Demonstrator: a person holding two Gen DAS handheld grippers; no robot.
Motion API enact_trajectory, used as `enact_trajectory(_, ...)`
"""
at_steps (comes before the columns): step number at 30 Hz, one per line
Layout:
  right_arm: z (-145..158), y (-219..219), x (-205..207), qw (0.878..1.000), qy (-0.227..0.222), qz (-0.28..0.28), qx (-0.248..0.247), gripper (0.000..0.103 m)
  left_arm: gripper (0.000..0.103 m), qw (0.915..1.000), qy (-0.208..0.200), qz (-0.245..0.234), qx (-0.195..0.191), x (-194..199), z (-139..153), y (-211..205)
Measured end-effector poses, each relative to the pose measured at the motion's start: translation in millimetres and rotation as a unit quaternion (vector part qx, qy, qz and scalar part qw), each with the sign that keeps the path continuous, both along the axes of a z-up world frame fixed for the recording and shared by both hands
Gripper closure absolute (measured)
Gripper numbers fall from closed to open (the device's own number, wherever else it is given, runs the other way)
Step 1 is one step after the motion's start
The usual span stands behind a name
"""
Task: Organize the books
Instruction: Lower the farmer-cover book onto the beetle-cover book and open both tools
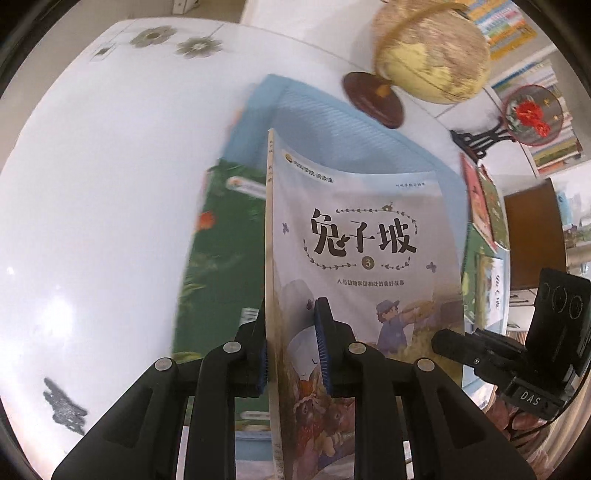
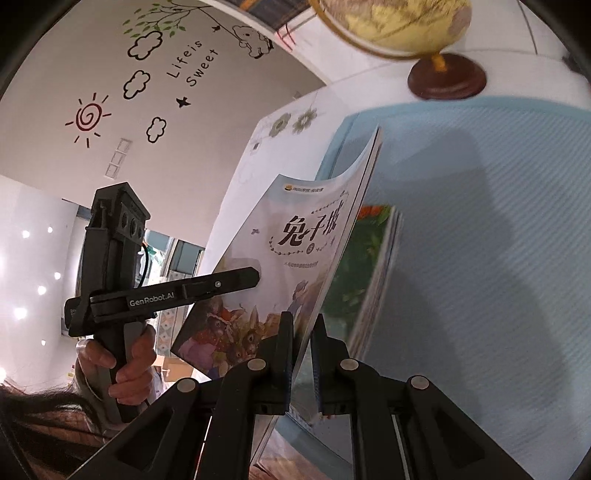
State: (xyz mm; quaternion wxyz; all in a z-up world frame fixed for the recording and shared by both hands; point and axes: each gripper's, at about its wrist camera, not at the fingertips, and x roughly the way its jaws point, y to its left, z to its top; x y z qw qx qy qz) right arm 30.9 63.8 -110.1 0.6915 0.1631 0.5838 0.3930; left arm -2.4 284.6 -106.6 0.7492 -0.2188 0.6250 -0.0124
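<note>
A pale picture book with a rabbit cover and a "3" on it stands on edge, lifted between both grippers. My left gripper is shut on its lower spine edge, blue pads on both sides. My right gripper is shut on the same book at the opposite edge. The right gripper shows at the book's right edge in the left wrist view. In the right wrist view a hand holds the left gripper at the book's left edge. Underneath, a green book lies flat on a light blue mat.
A globe on a brown foot stands just beyond the mat. A round red-flower ornament on a black stand and more books stand at the right. The white table stretches to the left.
</note>
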Motion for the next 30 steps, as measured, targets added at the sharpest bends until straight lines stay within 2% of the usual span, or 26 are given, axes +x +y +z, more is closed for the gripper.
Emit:
enact_trajectory(11,-31,28,-19,0.999,0.019,-0.024,-0.032,0.095,0.077,0.9986,0.029,0.038,-0.023,-10,-32,30)
enact_trajectory(17,-49,29,-22,0.996,0.046,-0.039,-0.066,0.095,0.078,0.998,0.047,0.041,-0.008,-13,-38,33)
enact_trajectory(20,-51,29,-21,0.995,0.056,-0.047,-0.063,0.094,0.075,0.9979,0.048,0.043,-0.005,-14,-39,34)
enact_trajectory(27,-56,41,-21,0.995,0.066,-0.045,-0.067,0.092,0.075,0.9968,0.056,0.046,0.035,-14,-36,33)
enact_trajectory(30,-60,40,-19,0.995,0.071,-0.05,-0.058,0.09,0.075,0.9941,0.063,0.044,0.076,-11,-35,32)
